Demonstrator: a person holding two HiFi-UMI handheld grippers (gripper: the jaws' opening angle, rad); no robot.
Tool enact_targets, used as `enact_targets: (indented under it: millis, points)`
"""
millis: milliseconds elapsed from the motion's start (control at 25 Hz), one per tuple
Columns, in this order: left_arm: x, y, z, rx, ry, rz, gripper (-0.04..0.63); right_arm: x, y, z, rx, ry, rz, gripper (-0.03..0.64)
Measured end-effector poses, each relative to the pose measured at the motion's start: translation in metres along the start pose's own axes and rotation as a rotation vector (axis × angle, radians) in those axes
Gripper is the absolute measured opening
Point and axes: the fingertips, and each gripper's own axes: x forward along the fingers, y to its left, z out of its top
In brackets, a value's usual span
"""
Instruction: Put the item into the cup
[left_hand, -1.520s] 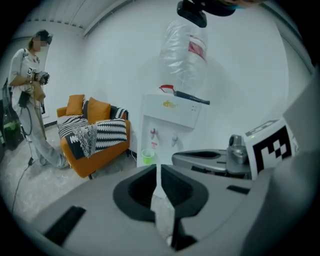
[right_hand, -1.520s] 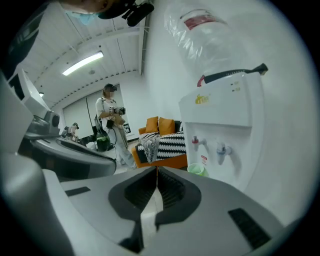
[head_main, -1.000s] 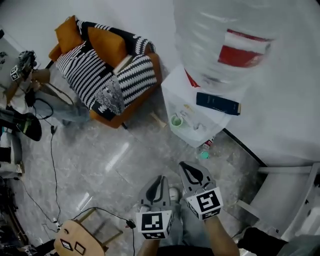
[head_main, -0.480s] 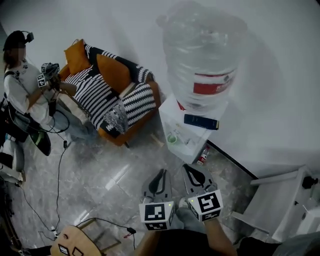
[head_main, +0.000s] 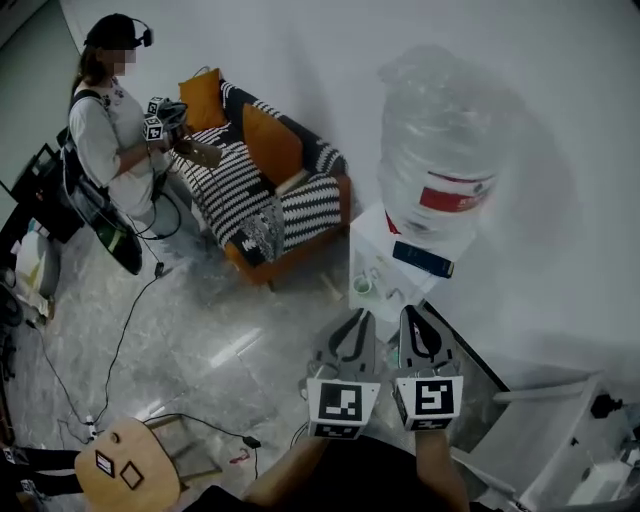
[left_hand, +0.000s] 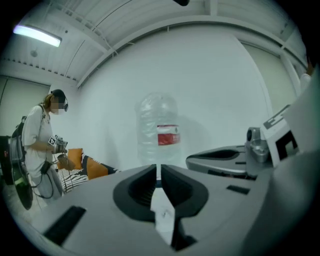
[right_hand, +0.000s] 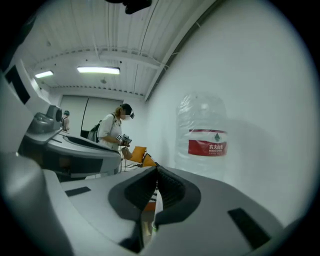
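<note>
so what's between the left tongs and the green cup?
Nothing. In the head view only a strip of the white stand's bare top separates the left tongs from the green cup.

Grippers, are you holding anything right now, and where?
Nothing is held. The left gripper and the right gripper each have their jaws together, with nothing between them.

Ceiling strip lights (right_hand: 98, 70) give even brightness; fisheye corners go black.
</note>
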Motion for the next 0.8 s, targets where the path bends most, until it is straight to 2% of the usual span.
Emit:
enact_targets:
  millis: [280,800]
  points:
    - [0.005,-0.002,0.026,0.058,-0.062,0.008,0.034,0.002,-0.007,0.023,0.068,-0.052,0.049,0.012]
    - [0.016,0.0,0.03,0.097,-0.048,0.026,0.035,0.013,0.0,0.021,0.117,-0.068,0.135,0.011]
